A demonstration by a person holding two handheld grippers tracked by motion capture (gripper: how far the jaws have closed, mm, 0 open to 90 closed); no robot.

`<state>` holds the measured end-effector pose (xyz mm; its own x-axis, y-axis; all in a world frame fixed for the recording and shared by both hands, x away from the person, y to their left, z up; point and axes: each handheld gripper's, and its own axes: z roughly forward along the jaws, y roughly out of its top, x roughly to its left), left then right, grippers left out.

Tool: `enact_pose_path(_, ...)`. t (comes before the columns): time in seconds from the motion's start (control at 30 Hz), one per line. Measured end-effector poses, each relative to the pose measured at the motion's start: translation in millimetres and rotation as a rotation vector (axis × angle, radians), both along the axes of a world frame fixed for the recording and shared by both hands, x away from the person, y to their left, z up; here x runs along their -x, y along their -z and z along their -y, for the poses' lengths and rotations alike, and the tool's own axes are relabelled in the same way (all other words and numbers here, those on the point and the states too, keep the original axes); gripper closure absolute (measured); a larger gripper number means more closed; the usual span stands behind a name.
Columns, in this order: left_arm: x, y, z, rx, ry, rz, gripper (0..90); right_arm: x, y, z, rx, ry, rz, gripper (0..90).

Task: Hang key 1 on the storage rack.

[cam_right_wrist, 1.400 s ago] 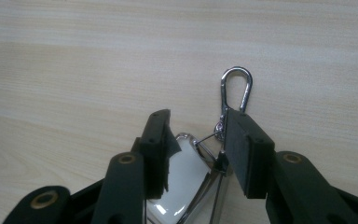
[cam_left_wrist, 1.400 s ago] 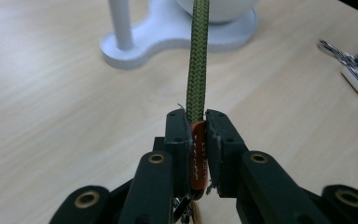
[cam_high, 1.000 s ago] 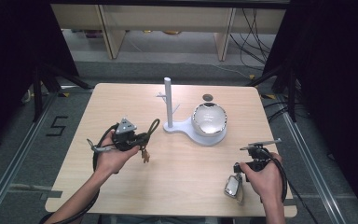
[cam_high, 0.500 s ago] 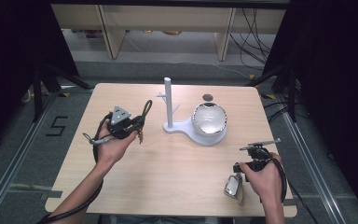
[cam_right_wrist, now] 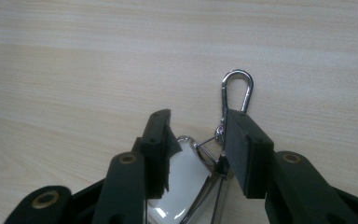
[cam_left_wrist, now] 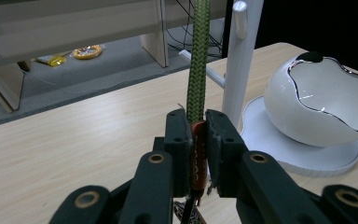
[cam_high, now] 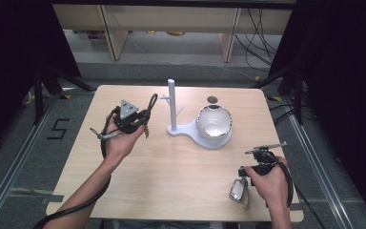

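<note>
Left gripper moved toward stand, pinching green cord, long axis upright; right gripper spread over keyring.

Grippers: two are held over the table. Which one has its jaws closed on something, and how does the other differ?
The left gripper, clamped on the green braided strap near the white stand. The right gripper has its jaws apart above a metal keyring.

White stand and bowl on a wooden table

A white stand with short pegs rises from a flat base (one piece, it seems); a glossy white bowl sits on that base, and a small dark disc lies just behind.
</note>
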<state>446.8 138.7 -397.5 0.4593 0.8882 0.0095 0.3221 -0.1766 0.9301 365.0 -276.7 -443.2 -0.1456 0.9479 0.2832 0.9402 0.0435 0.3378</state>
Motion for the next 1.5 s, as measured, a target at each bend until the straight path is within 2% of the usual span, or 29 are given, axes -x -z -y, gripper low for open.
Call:
enact_pose_path(0.03,-0.9,-1.0,2.8,-0.011,0.002,0.004,79.1,1.5,-1.9,-4.8,-0.025,0.054,-0.033,61.8)
enact_pose_path(0.07,-1.1,-1.5,3.9,-0.015,0.006,0.007,79.1,0.1,-0.2,-0.7,-0.003,0.004,-0.004,61.8)
enact_pose_path(0.1,-1.2,-1.7,5.7,-0.02,0.007,0.012,79.1,1.0,-1.2,-3.5,-0.019,0.035,-0.022,61.8)
enact_pose_path(0.13,-1.2,-1.7,7.2,-0.025,0.006,0.016,79.1,1.0,-1.2,-3.5,-0.019,0.035,-0.022,61.8)
enact_pose_path(0.17,0.3,-1.7,10.7,-0.031,0.009,0.023,79.0,0.3,0.4,-0.7,-0.009,0.0,-0.001,61.9)
enact_pose_path(0.2,0.3,-1.7,10.7,-0.031,0.009,0.023,79.0,0.0,1.2,0.0,-0.009,-0.009,0.008,61.9)
enact_pose_path(0.4,5.2,-1.1,17.8,-0.068,0.005,0.062,78.8,-0.2,1.9,-1.2,0.012,0.021,0.006,61.9)
enact_pose_path(0.43,6.0,-1.2,18.1,-0.093,0.003,0.077,78.8,-0.3,1.6,-1.8,0.009,0.025,0.004,61.8)
enact_pose_path(0.47,6.5,-0.7,18.9,-0.094,-0.001,0.081,78.8,-0.2,1.8,-1.7,0.011,0.02,0.008,61.9)
enact_pose_path(0.53,6.6,0.6,20.5,-0.119,0.009,0.098,78.7,0.7,1.1,-2.1,-0.009,0.014,0.001,61.9)
enact_pose_path(0.63,8.0,1.9,22.9,-0.142,0.008,0.112,78.5,1.3,0.1,-5.5,-0.04,0.049,-0.027,61.9)
enact_pose_path(0.67,8.5,1.9,23.8,-0.15,0.006,0.12,78.5,1.3,0.3,-4.5,-0.032,0.035,-0.028,61.9)
enact_pose_path(0.77,10.9,0.8,26.5,-0.182,0.006,0.135,78.5,1.3,-0.1,-5.4,-0.035,0.042,-0.038,61.9)
enact_pose_path(0.8,11.5,0.6,27.6,-0.191,0.007,0.137,78.4,1.1,0.4,-4.7,-0.027,0.035,-0.031,61.9)
enact_pose_path(0.83,12.2,0.3,28.3,-0.201,0.008,0.141,78.4,0.3,1.5,-2.6,-0.013,0.005,-0.013,61.8)
enact_pose_path(0.9,13.3,0.4,30.6,-0.21,0.015,0.143,78.2,1.3,0.1,-5.5,-0.034,0.04,-0.035,61.8)
enact_pose_path(1.13,12.8,1.5,33.7,-0.254,0.032,0.152,77.5,1.2,0.7,-4.7,-0.032,0.034,-0.032,61.8)
enact_pose_path(1.17,13.5,1.2,34.1,-0.259,0.019,0.153,77.5,1.2,0.7,-4.7,-0.032,0.034,-0.032,61.8)
enact_pose_path(1.23,13.9,0.0,35.2,-0.281,0.018,0.171,77.8,0.4,2.0,-2.1,-0.017,0.004,-0.013,61.8)
enact_pose_path(1.37,15.0,-1.4,36.7,-0.312,0.017,0.193,78.0,0.3,1.4,-2.8,-0.016,0.007,-0.015,61.8)
enact_pose_path(1.5,12.3,1.2,39.0,-0.34,0.047,0.19,77.7,0.5,1.8,-2.7,-0.022,0.012,-0.017,61.7)
